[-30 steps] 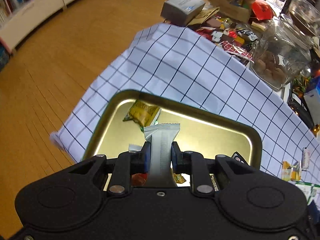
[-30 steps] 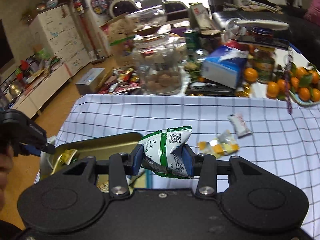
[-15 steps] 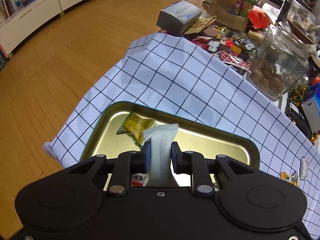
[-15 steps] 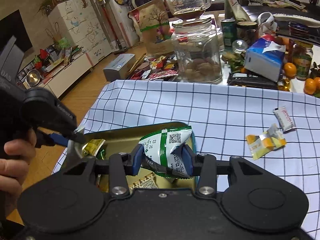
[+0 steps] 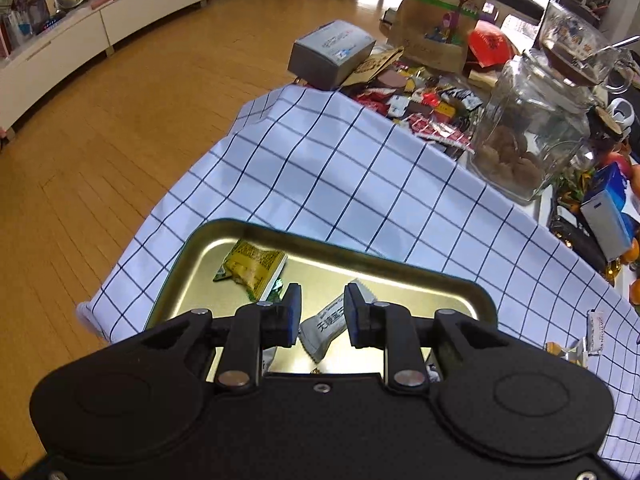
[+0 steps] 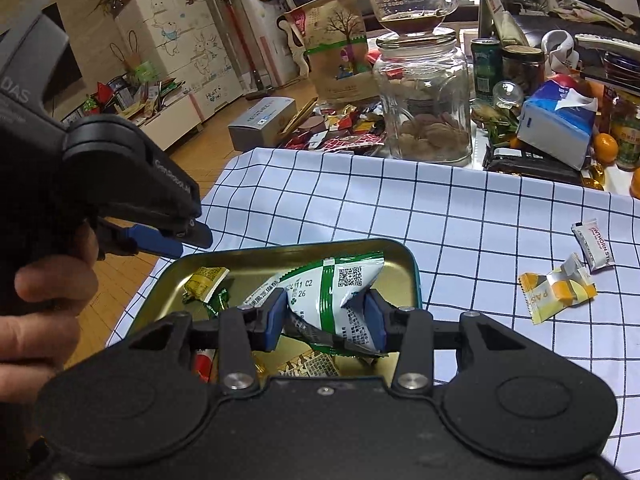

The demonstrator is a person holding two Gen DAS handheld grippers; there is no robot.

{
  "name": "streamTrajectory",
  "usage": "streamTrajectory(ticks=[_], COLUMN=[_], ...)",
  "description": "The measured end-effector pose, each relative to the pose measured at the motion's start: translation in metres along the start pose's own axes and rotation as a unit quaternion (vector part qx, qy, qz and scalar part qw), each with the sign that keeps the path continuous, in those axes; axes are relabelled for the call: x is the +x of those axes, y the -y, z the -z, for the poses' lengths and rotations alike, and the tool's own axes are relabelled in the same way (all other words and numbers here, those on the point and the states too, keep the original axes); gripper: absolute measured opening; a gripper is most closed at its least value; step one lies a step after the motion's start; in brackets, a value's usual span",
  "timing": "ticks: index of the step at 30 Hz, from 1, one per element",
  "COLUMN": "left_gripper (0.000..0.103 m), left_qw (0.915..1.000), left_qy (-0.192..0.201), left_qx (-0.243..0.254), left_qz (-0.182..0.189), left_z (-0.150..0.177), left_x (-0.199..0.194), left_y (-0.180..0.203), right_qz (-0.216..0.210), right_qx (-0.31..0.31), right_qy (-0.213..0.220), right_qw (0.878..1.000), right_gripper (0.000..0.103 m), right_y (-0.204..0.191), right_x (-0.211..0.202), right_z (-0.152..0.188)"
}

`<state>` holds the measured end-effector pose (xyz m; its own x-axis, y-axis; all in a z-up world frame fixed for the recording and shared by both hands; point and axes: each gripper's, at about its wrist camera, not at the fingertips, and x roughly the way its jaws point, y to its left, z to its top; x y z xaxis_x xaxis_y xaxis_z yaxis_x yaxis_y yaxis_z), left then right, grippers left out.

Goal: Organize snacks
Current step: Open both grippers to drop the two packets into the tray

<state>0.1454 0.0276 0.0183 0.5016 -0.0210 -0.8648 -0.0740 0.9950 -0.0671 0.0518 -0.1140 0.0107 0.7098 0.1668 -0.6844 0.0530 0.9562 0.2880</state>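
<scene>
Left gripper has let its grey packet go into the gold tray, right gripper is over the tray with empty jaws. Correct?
Not quite. The right gripper isn't empty: the right wrist view shows its pads clamped on a green and white packet above the gold tray. The left gripper has just been opening; the grey packet lies loose between its jaws.

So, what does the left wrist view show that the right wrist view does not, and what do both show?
Only the left wrist view shows the left hand-held gripper from behind, its jaws just opened, with the grey snack bar loose between them over the tray.

Only the right wrist view shows the right hand-held gripper shut on the green and white packet, a hand on the other gripper, and the orange and white candy on the cloth.

Both show the gold tray, the yellow packet, the checked cloth and the glass jar.
</scene>
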Motion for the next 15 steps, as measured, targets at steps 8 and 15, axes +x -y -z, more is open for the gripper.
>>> streamTrajectory(ticks=[8,15], left_gripper=[0.033,0.033], left_qw=[0.9983,0.9987], left_qy=[-0.036,-0.037], left_qx=[-0.042,-0.036], left_qz=[0.018,0.006], left_z=[0.0,0.001], left_x=[0.009,0.01], left_y=[-0.012,-0.01], right_qz=[-0.038,-0.035], right_qx=[-0.019,-0.042], right_qy=[-0.016,-0.018], right_qw=[0.999,0.998], right_gripper=[0.05,0.052], right_y=[-0.006,-0.011], right_x=[-0.002,-0.002], right_z=[0.003,0.007])
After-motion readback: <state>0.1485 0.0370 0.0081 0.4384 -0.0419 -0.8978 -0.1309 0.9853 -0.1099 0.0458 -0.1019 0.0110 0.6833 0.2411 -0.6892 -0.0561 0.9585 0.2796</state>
